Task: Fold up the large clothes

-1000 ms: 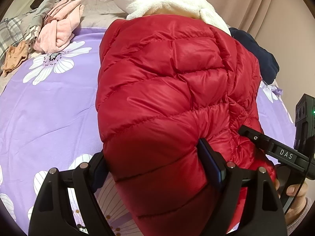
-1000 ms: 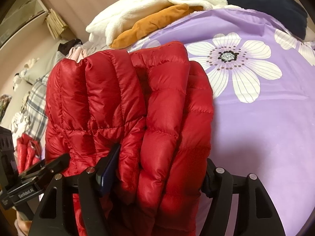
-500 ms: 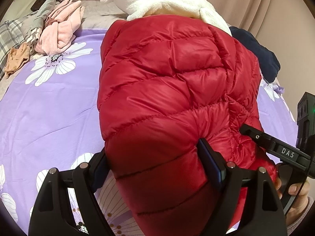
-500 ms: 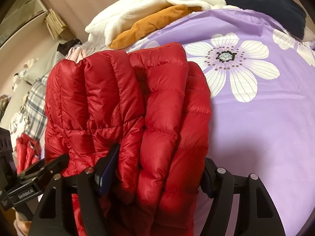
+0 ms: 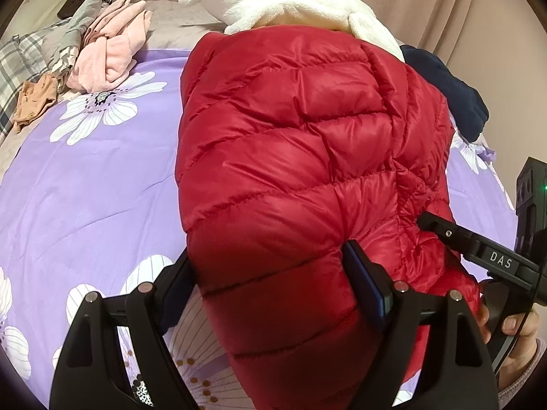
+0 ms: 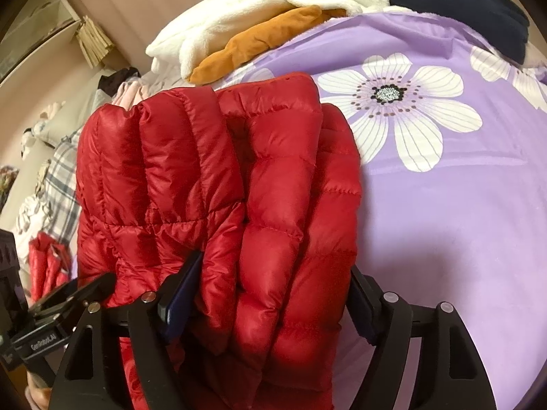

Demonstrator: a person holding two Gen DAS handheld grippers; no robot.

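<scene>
A folded red puffer jacket (image 5: 290, 157) fills the middle of both views, held above a purple flowered bedspread (image 5: 85, 188). My left gripper (image 5: 270, 283) is shut on a thick fold of the jacket's near end. My right gripper (image 6: 270, 290) is shut on the bunched jacket (image 6: 239, 177) from the other side. The right gripper also shows in the left wrist view (image 5: 478, 253) at the right edge, against the jacket. The left gripper shows in the right wrist view (image 6: 58, 317) at the lower left. The jacket hides the bed beneath it.
A white fleece garment (image 5: 290, 3) and a navy one (image 5: 444, 85) lie at the back of the bed. Pink (image 5: 109, 54), plaid (image 5: 20, 65) and tan (image 5: 34, 99) clothes lie heaped at the left. An orange garment (image 6: 266, 41) lies under the white fleece.
The jacket and both grippers have shifted slightly; the pile of clothes at the left has slid a little rightward in the left wrist view. Both grips are unchanged.
</scene>
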